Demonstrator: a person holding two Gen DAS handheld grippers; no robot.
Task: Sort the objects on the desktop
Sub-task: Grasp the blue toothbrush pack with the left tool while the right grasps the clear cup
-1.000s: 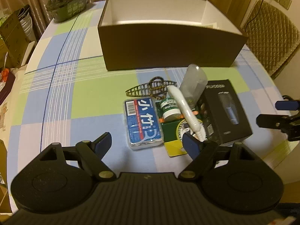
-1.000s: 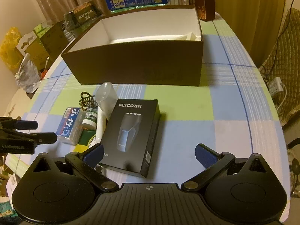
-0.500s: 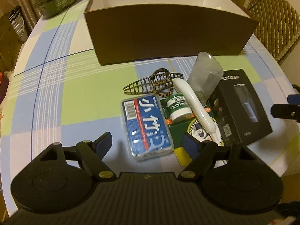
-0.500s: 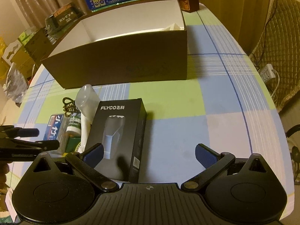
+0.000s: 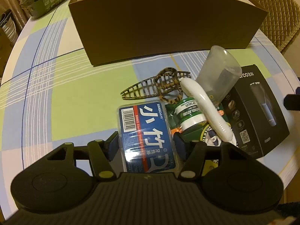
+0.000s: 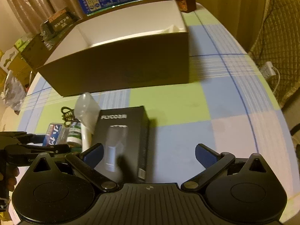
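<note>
Since a second ago the left gripper (image 5: pixel 147 145) has dropped toward the pile and now straddles the blue dental floss box (image 5: pixel 147 133), which earlier lay ahead of its fingertips. Its jaws are closing, with the floss box between them; the blue pads sit just beside the box's long sides, and whether they press on it yet I cannot tell.

The floss box lies flat on the checked tabletop (image 5: pixel 65 97), at the left edge of the pile. A tortoiseshell hair claw (image 5: pixel 159 88) lies just beyond it. To its right stands a small green-and-white jar (image 5: pixel 189 112), with a white curved handle (image 5: pixel 204 106) lying across it and a translucent plastic cap (image 5: pixel 219 75) leaning behind. A black FLYCO shaver box (image 5: pixel 260 110) lies at the right of the pile.

A large brown cardboard box (image 6: pixel 120 69) with a white inside stands open behind the pile.

The right gripper (image 6: pixel 149 154) hangs wide open over the near end of the shaver box, holding nothing.
</note>
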